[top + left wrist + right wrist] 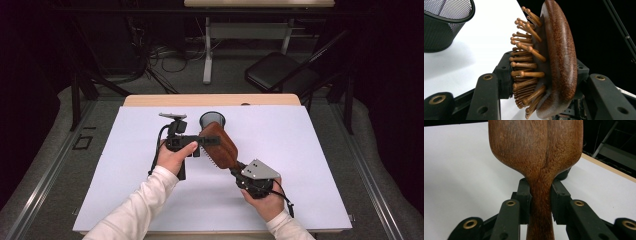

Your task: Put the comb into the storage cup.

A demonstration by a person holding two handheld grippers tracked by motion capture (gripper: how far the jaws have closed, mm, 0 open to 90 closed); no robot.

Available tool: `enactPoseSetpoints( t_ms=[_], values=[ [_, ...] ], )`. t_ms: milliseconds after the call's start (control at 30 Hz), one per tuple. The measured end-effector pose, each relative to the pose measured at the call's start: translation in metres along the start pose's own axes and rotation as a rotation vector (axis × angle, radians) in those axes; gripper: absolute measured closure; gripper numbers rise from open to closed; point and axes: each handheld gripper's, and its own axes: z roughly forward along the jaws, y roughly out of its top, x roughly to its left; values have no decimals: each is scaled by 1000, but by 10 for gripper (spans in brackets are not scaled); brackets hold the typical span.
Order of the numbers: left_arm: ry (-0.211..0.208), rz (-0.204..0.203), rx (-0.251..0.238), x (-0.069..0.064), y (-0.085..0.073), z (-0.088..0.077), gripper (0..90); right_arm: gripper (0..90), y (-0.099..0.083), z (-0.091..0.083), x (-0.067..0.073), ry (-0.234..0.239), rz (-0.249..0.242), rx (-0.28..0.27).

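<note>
Brush [220, 145] sits in the middle of the high view, off the table [310, 165]. We pinch its handle with our right gripper [239, 170] and squeeze its head with our left gripper [210, 141], maybe so it stays steady near the cup [212, 120].

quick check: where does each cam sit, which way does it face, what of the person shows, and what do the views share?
High view: above the person's side, looking forward and down on the table; both forearms, left gripper, right gripper.
Left gripper view: rides the left gripper, looks along its jaws, shut on the brush head, bristles toward the mesh cup.
Right gripper view: rides the right gripper, looks along its jaws, shut on the brush's handle, smooth wooden back facing the camera.
Shared: the brush in all three; the cup in the high and left views.
</note>
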Motion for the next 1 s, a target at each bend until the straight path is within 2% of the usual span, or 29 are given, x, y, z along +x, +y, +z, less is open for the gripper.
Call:
enactPoseSetpoints(
  t_ms=[400, 667, 1000],
  values=[
    [11, -24, 29, 0, 6, 2, 504, 705, 0, 0, 0, 3, 8, 1],
    [26, -25, 40, 0, 9, 2, 507, 689, 0, 0, -1, 7, 4, -8],
    [36, -37, 25, 3, 12, 1, 507, 659, 0, 0, -1, 11, 12, -9]
  ],
)
